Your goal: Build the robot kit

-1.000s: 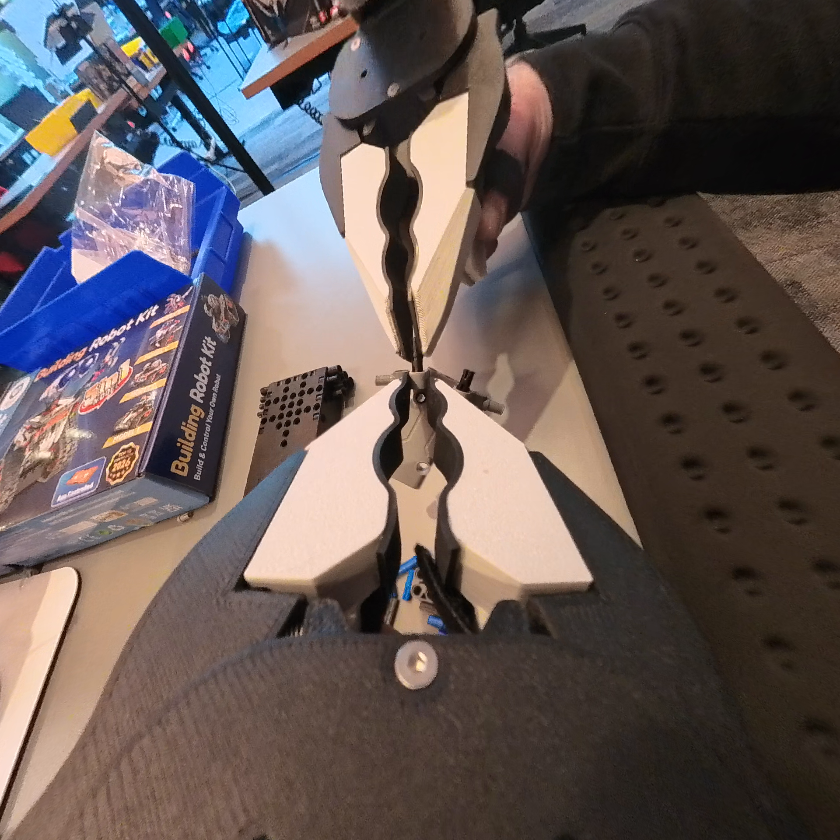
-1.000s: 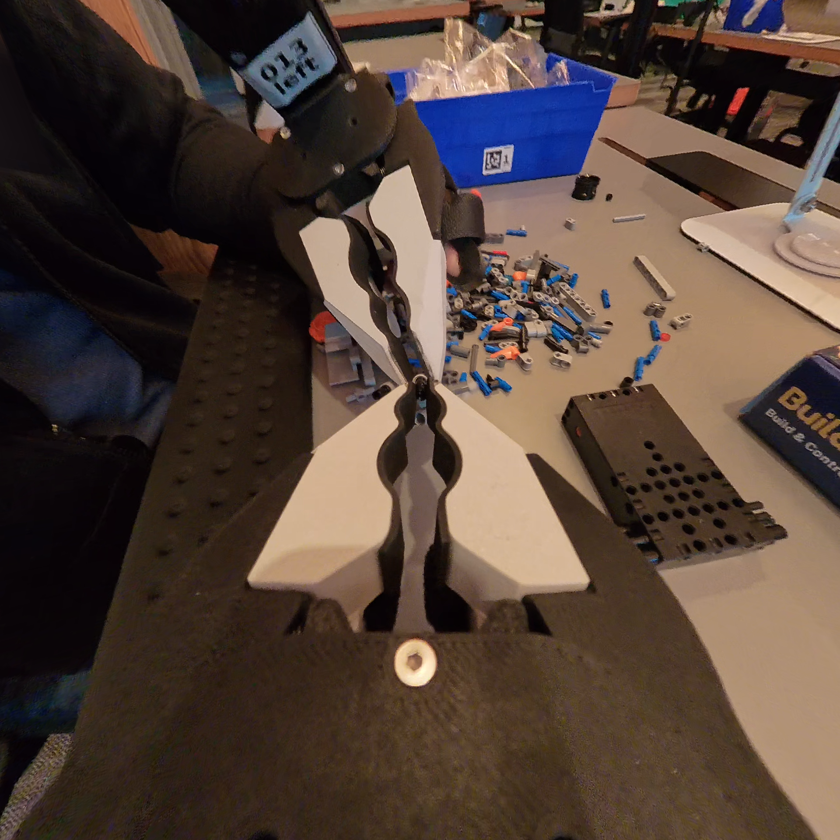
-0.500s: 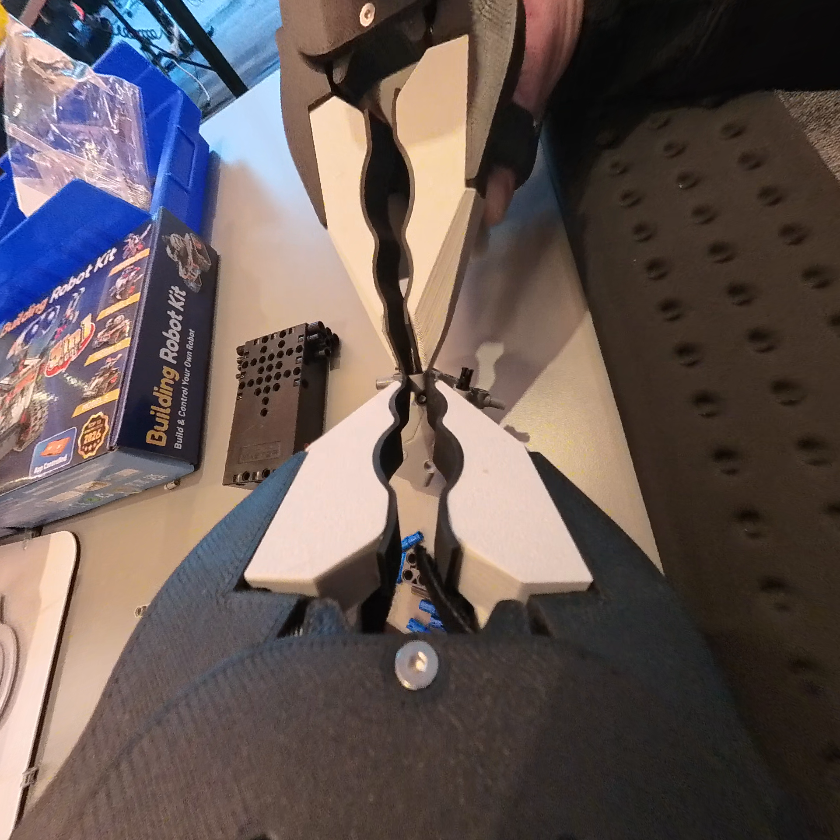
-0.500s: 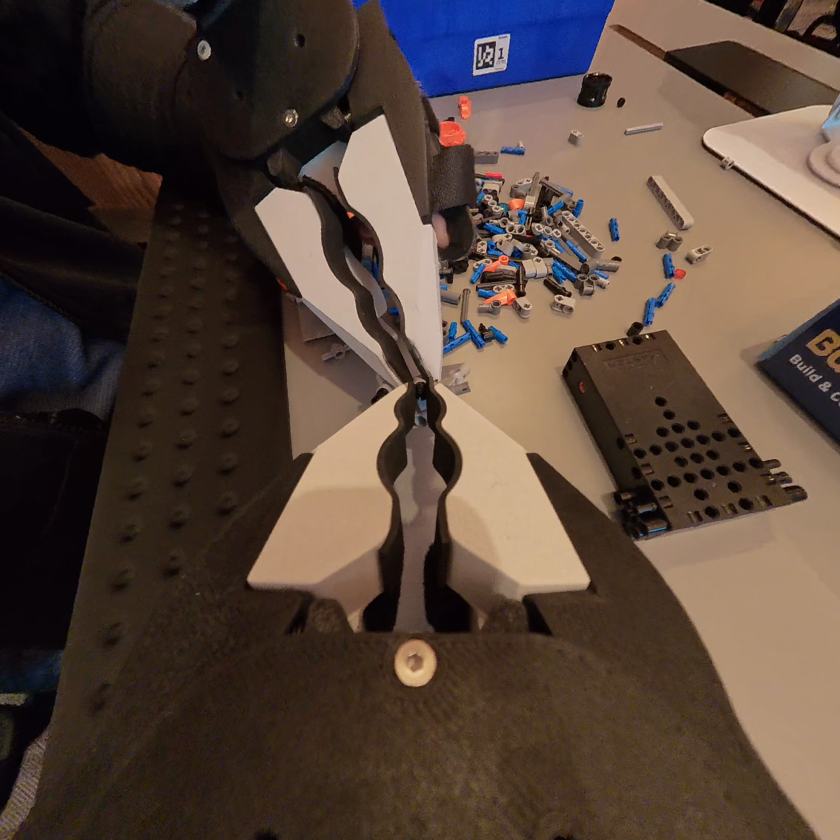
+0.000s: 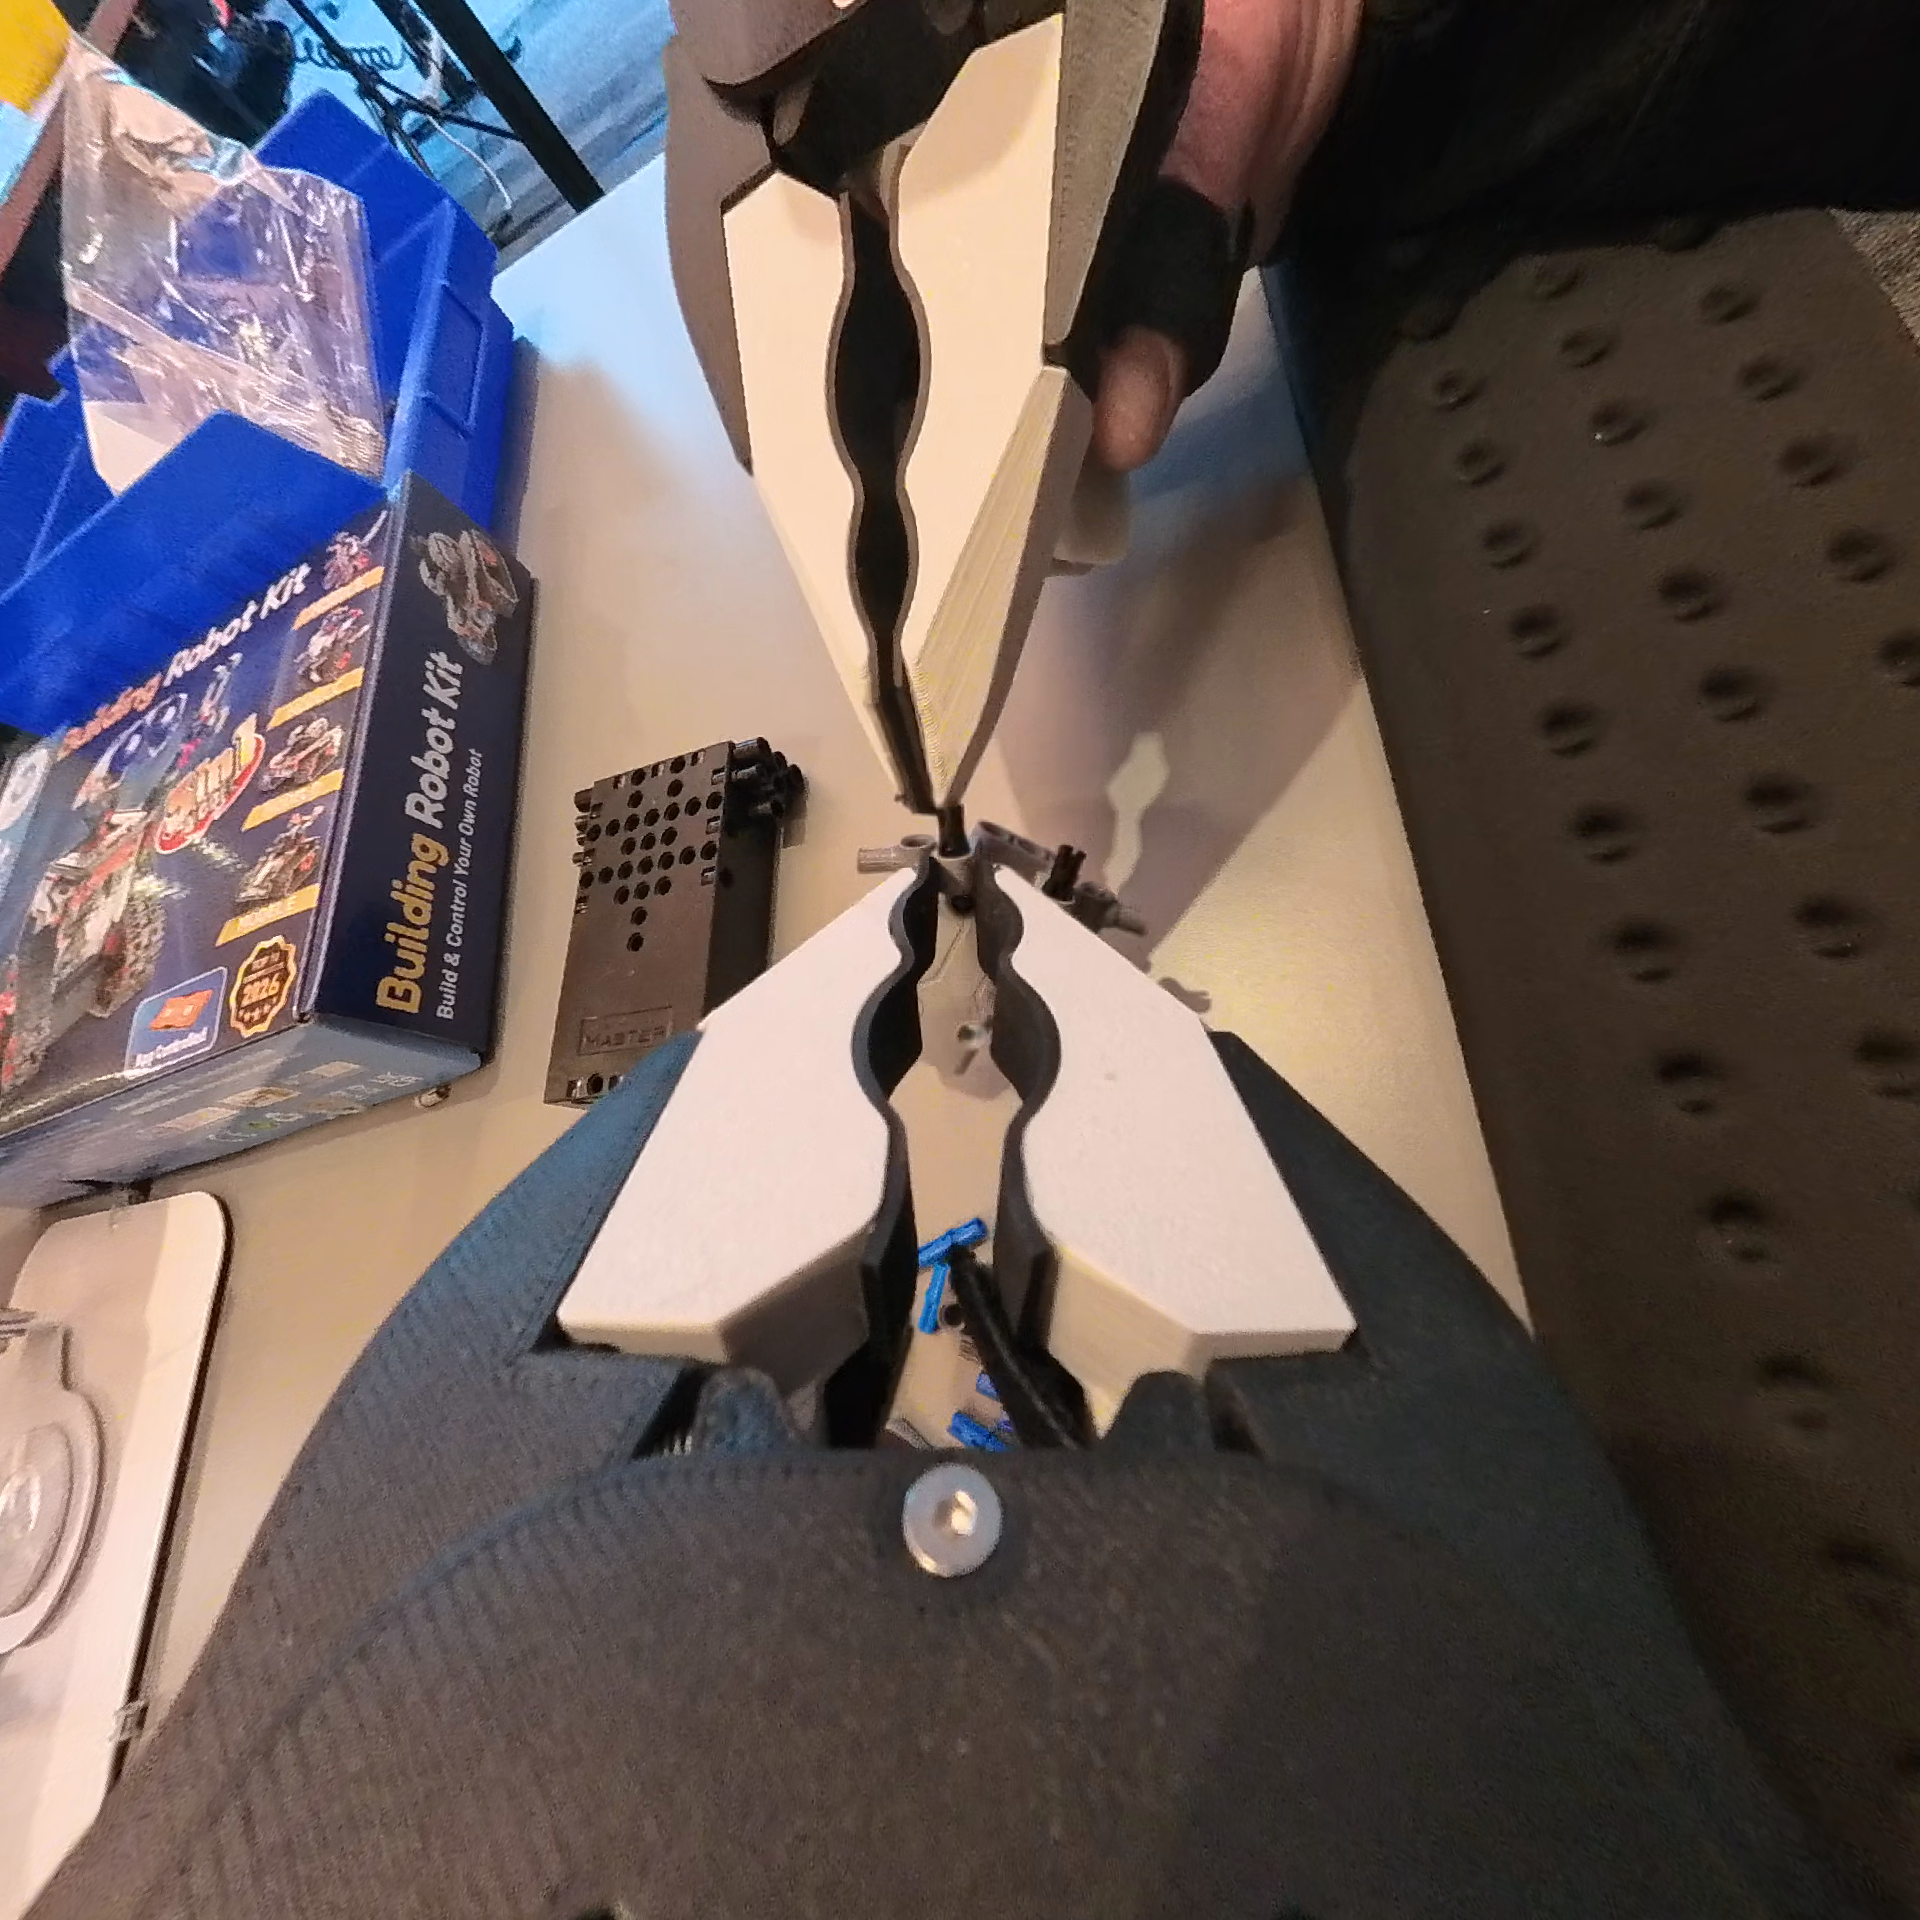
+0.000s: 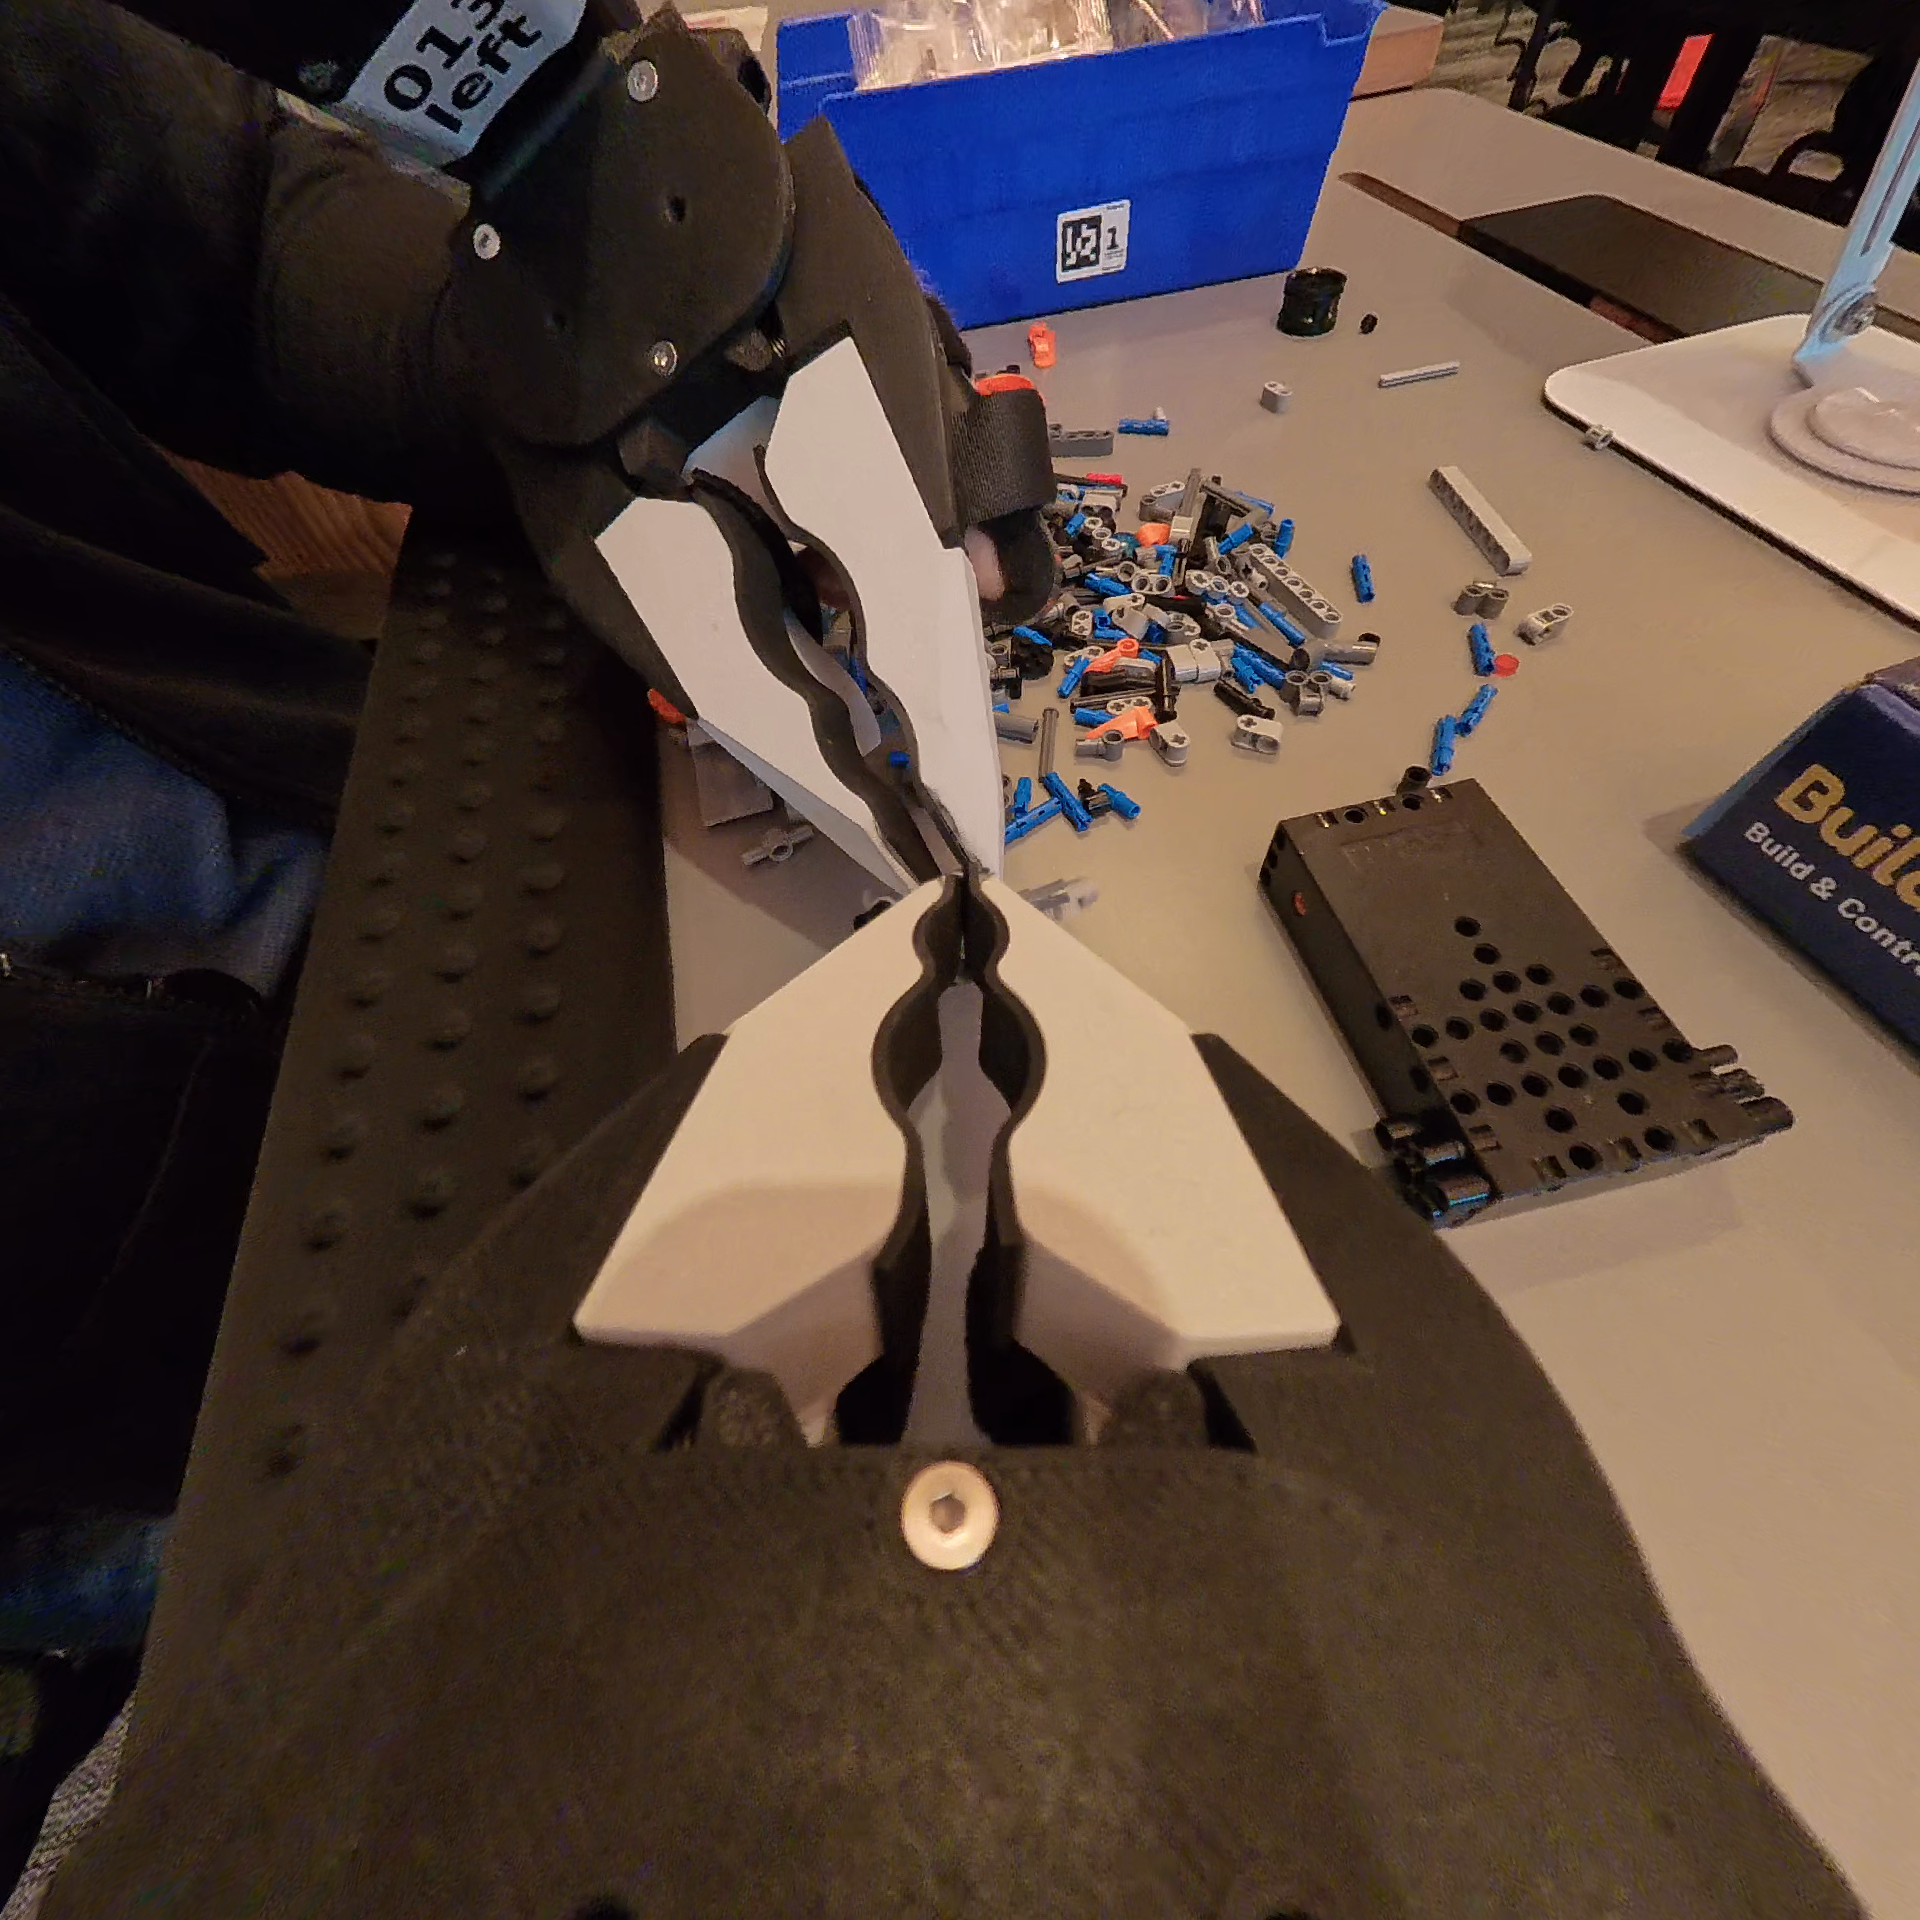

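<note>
Printed lettering and small pictures are carried on the dark blue box (image 5: 260, 821) lying near the table's (image 5: 644, 582) far left edge. A white sticker with a square code is fixed to the blue bin (image 6: 1070, 135). A white label with characters is worn on the left tool (image 6: 961, 868). Embossed lettering is seen on the black perforated plate (image 5: 665, 914).

Right gripper (image 6: 964, 914) tip meets left gripper (image 6: 961, 852).
</note>
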Demonstrator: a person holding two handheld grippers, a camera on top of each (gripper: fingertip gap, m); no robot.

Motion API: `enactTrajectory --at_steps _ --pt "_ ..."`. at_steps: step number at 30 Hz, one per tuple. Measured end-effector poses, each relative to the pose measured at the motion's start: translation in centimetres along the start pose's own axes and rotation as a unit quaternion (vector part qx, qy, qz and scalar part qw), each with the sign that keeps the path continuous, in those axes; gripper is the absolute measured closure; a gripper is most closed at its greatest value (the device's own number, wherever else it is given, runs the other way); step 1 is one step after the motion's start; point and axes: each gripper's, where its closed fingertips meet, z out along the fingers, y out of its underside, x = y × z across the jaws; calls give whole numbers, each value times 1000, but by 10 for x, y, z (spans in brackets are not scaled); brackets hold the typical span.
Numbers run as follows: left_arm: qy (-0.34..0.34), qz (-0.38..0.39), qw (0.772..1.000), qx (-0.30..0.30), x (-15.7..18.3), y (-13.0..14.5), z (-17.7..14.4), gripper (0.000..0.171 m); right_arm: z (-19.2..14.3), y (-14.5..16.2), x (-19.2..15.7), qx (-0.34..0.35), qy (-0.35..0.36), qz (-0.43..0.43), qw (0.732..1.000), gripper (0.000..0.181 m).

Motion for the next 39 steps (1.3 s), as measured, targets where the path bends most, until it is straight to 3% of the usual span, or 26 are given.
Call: enactTrajectory --at_steps 7,11,16,23,26,32,39 --pt "0 13 1000 -14 2 3 4 167 3 2 -1 -7 -2 -1 1000 181" --pt "22 15 999 -38 4 0 6 167 -20 -21 7 75 2 27 997 181" --pt "82 11 991 -101 21 13 20 167 -19 -8 20 45 26 46 998 181" --pt "99 -15 989 -106 24 20 29 165 -16 2 29 31 38 61 997 181" --pt "83 -27 992 -95 15 18 22 155 -19 0 33 44 39 69 996 181" --pt "39 -37 995 -79 -7 23 -8 152 -23 -2 44 64 55 79 993 172" --pt "-44 -73 993 -80 -44 68 -55 154 -35 -8 58 104 79 95 987 165"
